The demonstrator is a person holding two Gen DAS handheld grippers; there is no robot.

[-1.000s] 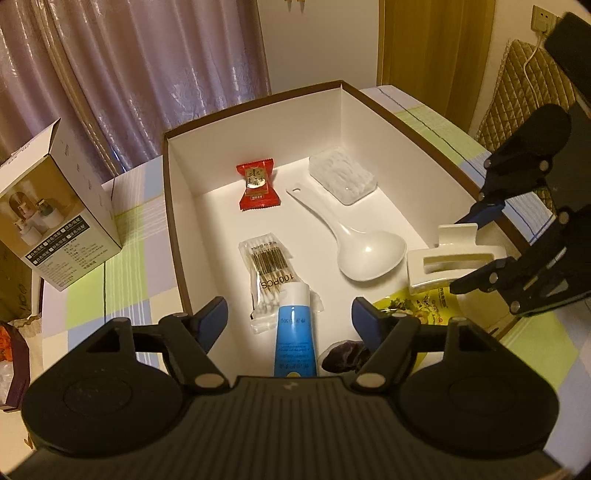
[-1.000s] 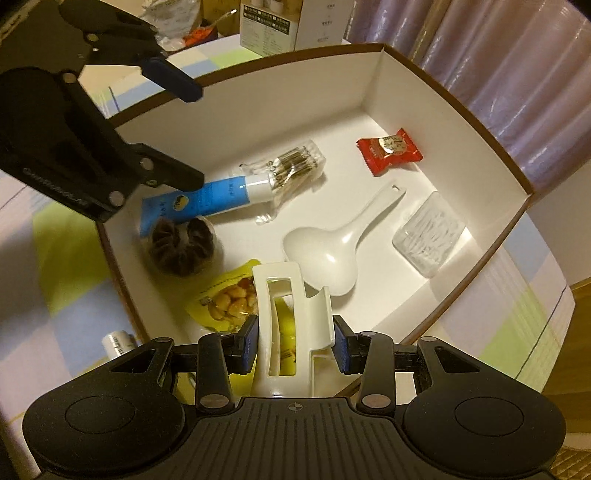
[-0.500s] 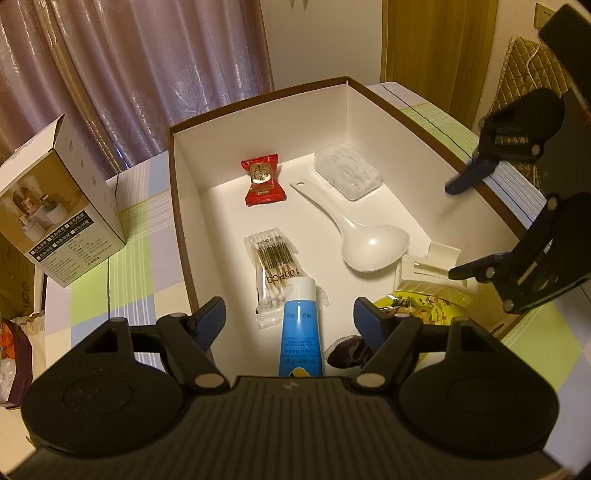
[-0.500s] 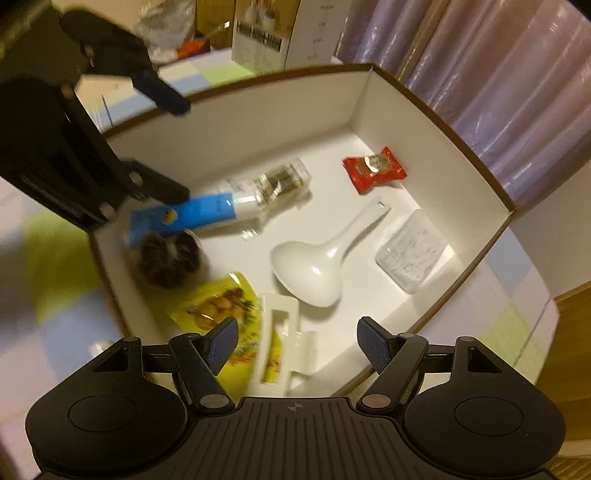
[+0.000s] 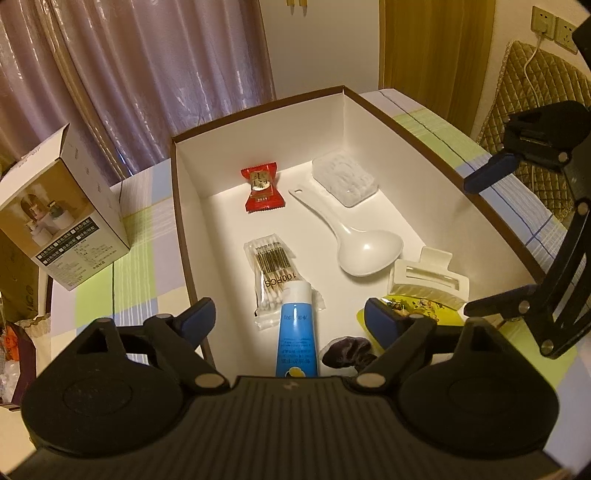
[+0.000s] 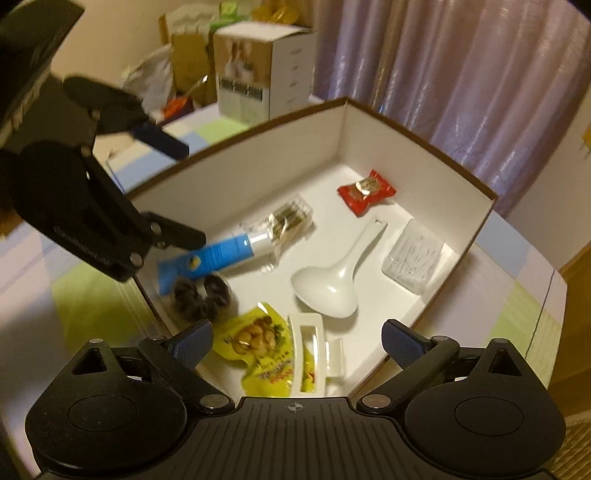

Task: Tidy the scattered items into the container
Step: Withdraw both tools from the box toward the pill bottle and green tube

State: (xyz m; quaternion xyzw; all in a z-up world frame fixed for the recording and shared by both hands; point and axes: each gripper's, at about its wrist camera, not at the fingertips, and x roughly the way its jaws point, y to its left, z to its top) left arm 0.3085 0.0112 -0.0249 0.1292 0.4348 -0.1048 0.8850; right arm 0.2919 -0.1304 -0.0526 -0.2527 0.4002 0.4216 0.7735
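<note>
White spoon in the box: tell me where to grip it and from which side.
Grip the spoon by its thin handle, coming from above with the fingers across it. It lies flat, the handle clear of the red packet and plastic case; the bowl is too wide.

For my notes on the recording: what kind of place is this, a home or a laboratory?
Most likely a room in a home, perhaps a bedroom or dining area. Long purple curtains hang behind, the box stands on a checked cloth, and a quilted chair cover sits by wall sockets.
</note>
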